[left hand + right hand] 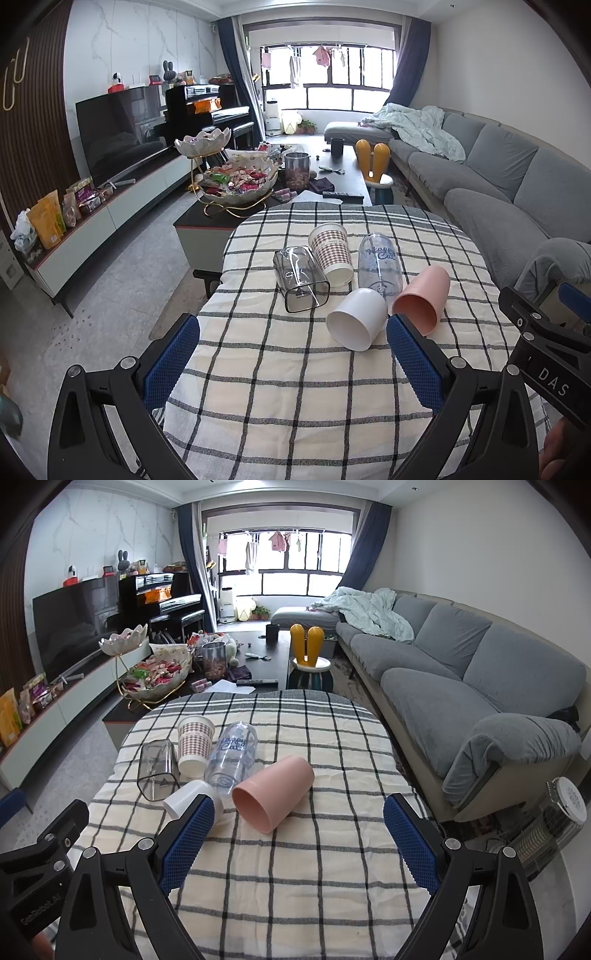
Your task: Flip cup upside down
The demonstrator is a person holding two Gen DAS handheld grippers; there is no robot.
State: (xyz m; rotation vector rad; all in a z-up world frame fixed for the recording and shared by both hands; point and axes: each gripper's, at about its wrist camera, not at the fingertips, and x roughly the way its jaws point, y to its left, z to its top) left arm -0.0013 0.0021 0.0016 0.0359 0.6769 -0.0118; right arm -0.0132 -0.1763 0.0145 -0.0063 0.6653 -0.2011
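Left wrist view: I see it looking forward and slightly down from the near edge of the checked tablecloth point(295, 387), facing the window point(325, 77); the left gripper point(291, 354) frames the bottom.
Right wrist view: same heading, set further right; the right gripper point(299, 834) frames the bottom, sofa point(461, 686) fills the right side.
Nearness: both sit close above the cloth, cups near.
Shared ground: the tablecloth point(314, 867), pink cup point(421, 302) point(273, 794), white cup point(356, 323) point(184, 797), coffee table point(347, 177), television point(122, 136).
Cross-sighting: each view catches the other gripper's black body at its edge.
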